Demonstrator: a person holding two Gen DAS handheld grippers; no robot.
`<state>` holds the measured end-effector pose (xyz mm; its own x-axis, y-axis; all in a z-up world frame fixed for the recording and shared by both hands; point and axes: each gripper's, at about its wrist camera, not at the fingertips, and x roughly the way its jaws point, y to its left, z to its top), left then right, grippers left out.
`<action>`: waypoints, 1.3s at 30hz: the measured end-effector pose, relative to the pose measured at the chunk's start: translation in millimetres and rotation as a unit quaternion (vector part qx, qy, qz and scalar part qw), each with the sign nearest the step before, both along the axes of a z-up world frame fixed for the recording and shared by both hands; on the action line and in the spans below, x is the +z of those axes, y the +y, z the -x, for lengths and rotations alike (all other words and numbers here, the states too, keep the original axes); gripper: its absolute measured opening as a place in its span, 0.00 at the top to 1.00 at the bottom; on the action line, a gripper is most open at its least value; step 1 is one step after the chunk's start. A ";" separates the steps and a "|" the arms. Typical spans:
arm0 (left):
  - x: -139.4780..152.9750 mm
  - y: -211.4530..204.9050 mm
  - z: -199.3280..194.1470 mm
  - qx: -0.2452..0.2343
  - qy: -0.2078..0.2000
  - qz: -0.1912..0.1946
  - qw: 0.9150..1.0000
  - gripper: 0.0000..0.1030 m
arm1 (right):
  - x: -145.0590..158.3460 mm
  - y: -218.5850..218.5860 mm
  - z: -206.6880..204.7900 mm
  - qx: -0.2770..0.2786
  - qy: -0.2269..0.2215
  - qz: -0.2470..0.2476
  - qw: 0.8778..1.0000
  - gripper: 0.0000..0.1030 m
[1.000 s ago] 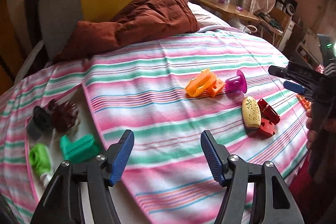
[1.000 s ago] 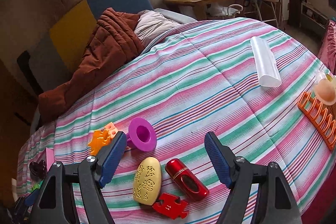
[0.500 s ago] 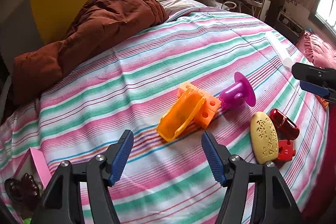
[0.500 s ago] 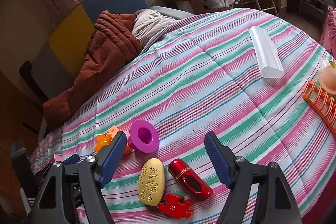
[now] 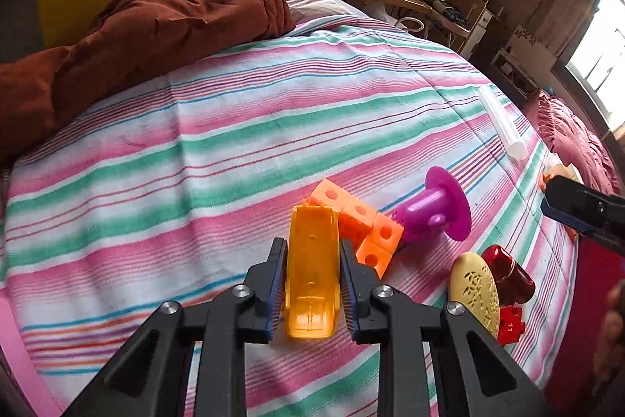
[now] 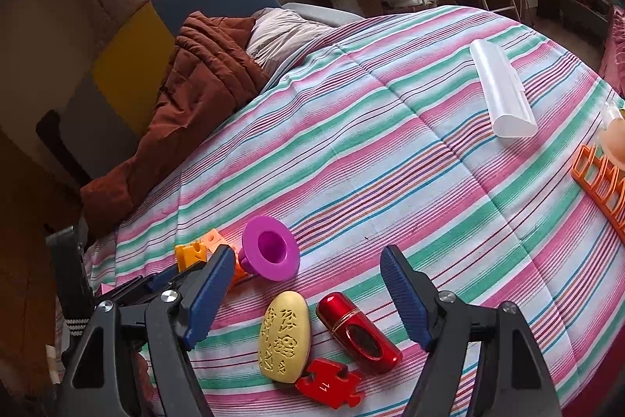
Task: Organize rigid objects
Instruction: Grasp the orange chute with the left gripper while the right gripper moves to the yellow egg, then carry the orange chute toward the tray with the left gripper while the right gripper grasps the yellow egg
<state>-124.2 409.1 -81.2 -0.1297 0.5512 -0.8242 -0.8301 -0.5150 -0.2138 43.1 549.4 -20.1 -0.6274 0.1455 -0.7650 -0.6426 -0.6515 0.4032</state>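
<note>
My left gripper [image 5: 311, 274] is clamping its blue pads on the two long sides of an orange scoop-shaped toy [image 5: 312, 270], which is lying lengthwise between the jaws on the striped bedspread [image 5: 234, 127]. Touching the scoop's right side is an orange block of holed cubes [image 5: 361, 221], and just right of that a purple funnel-shaped piece [image 5: 433, 212] is lying on its side. Nearer and further right are sitting a yellow embossed oval [image 5: 474, 290], a red cylindrical case [image 5: 508, 272] and a red puzzle piece [image 5: 509, 327].

My right gripper [image 6: 306, 292] is hovering with its jaws wide and nothing between the pads, above the oval and the red case.

I am judging the risks this way: the scoop is smooth, hollow plastic, so it could be squirting out of the pads as I lift; and since the cube block is leaning on it, lifting could be dragging that block into the funnel.

The left view is showing the grip itself, which the right view is hiding behind its own left finger. The right view is showing what the left is barely catching at its edge: a white tube-shaped case [image 6: 502, 96] far right, and an orange slotted rack [image 6: 601, 182] at the right edge.
</note>
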 end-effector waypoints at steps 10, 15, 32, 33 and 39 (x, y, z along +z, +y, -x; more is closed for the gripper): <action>-0.6 -69.2 -63.6 0.079 0.026 0.056 0.995 0.75 | -1.3 12.6 -11.0 -0.030 0.010 0.016 0.999 0.24; -5.4 -95.3 -106.8 0.097 0.067 0.071 0.990 0.74 | 1.8 18.9 -20.3 -0.049 0.026 0.020 0.998 0.24; -12.2 -96.2 -124.0 0.096 0.142 0.028 0.985 0.74 | -9.2 0.8 -2.1 0.042 0.010 0.054 0.998 0.56; -12.5 -96.9 -123.7 0.096 0.141 0.024 0.985 0.74 | -8.7 -4.4 2.0 0.069 0.020 0.068 0.995 0.56; -13.6 -97.6 -123.0 0.098 0.144 0.018 0.985 0.74 | -23.8 -48.0 32.6 0.160 -0.085 0.013 0.983 0.55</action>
